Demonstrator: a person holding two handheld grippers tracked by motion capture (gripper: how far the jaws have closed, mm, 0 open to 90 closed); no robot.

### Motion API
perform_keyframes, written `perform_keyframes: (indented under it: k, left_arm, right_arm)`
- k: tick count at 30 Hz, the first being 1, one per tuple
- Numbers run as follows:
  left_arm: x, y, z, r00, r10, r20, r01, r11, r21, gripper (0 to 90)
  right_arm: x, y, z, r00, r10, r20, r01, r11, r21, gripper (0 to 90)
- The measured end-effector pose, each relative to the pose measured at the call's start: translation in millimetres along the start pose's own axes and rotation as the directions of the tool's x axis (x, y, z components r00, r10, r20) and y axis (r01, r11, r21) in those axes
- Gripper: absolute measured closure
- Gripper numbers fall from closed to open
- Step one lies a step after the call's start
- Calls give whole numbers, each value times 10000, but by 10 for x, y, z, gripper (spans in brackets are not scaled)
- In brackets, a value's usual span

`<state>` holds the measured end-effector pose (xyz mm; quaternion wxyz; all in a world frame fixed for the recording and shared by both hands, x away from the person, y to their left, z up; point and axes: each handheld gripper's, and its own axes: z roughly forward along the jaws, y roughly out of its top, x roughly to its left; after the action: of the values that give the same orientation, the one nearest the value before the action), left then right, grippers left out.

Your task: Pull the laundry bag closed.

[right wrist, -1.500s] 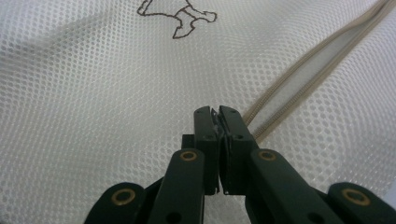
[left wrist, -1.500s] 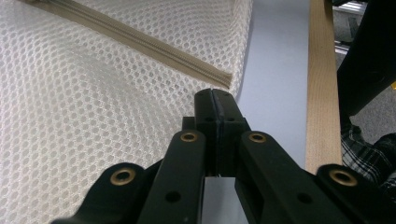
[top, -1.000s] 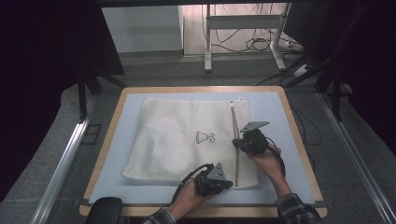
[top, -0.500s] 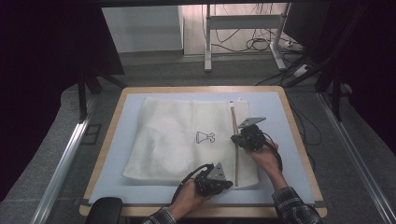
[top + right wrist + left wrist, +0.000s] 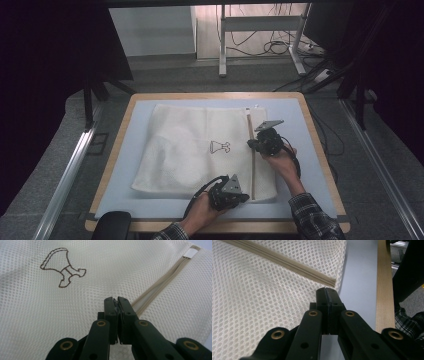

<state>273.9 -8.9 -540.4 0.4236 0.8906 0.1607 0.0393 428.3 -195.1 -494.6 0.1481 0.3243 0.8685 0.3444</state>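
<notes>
Lying flat across the middle of the light blue surface (image 5: 125, 150) with its wooden rim: a large white mesh laundry bag (image 5: 195, 150), stitched near its centre with a small brown outline emblem (image 5: 220, 146). Running near to far along the bag's right side: a beige zipper (image 5: 251, 150).

At the bag's near right corner, the left gripper (image 5: 245, 196), held in a hand (image 5: 202, 212) coming in from the near edge. Jaws pressed fully together; in the left gripper view, tips (image 5: 327, 291) just short of the zipper's near end (image 5: 332, 282), at the bag's corner; whether mesh is pinched there cannot be told.

Farther along the zipper, the right gripper (image 5: 250, 145), held in a hand (image 5: 277, 160) with a plaid sleeve (image 5: 312, 220). Jaws likewise closed tight, tips (image 5: 115, 300) right on the zipper line (image 5: 160, 282); something small and dark seems caught between them, too small to identify.
</notes>
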Motion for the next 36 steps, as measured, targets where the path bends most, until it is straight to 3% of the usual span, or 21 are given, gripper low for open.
perform_keyframes:
  k: [36]
  left_arm:
    - [-13,0,4,10000,-65,-32,64,10000,-76,900]
  right_arm:
    - [-364,188,366,9973,490,540,-499,9986,155,861]
